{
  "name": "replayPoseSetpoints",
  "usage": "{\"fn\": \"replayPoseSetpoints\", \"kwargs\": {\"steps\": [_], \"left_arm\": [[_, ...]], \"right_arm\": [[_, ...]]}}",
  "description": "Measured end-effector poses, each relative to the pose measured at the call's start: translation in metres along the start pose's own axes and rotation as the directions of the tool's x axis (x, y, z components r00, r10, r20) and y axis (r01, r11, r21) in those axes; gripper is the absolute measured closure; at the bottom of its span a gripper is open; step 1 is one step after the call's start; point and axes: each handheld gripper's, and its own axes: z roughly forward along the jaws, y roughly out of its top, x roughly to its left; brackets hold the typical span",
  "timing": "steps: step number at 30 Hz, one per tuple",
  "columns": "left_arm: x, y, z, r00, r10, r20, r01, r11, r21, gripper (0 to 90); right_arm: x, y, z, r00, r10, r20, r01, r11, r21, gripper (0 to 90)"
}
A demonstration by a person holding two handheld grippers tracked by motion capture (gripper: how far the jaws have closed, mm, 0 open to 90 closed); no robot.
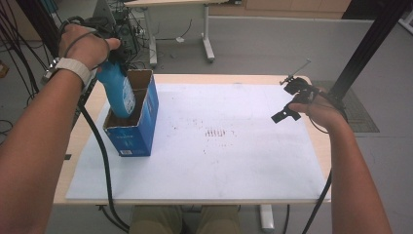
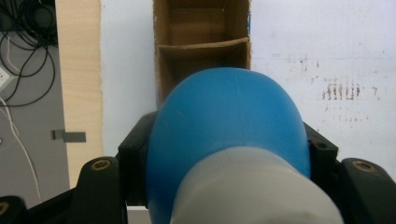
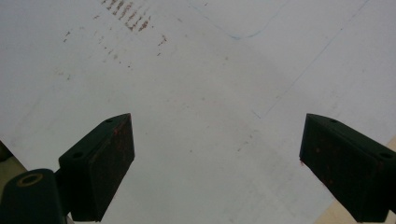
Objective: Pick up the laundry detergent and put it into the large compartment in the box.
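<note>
**Lowering the Bottle into the Carton**

Your left tool [image 1: 117, 56] clamps the blue bottle [image 1: 117, 95] just below its white cap [image 2: 254, 189]. The bottle's long axis is near vertical, base down, directly above the near compartment of the open blue carton [image 1: 146, 117]. Its lower end is already inside. The far compartment appears empty. Your right tool [image 3: 215, 168] hovers wide, holding nothing, well apart over the table [image 1: 219, 161].

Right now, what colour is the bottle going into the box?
Blue, with a whitish cap; the bottle shows best in the left gripper view.
</note>
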Motion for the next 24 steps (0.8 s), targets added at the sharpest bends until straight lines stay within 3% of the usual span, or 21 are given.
{"fn": "replayPoseSetpoints", "kwargs": {"steps": [15,24], "left_arm": [[0.001,-0.002,0.022,1.0000,0.003,-0.009,-0.003,0.9999,-0.013,37.4],[0.000,0.000,0.038,0.9999,0.010,-0.006,-0.010,0.9999,0.002,37.4]], "right_arm": [[-0.001,-0.003,0.002,1.0000,0.004,0.003,-0.004,1.000,0.001,10.0],[-0.001,-0.002,0.003,1.0000,0.005,-0.001,-0.005,1.000,0.002,10.0]]}}
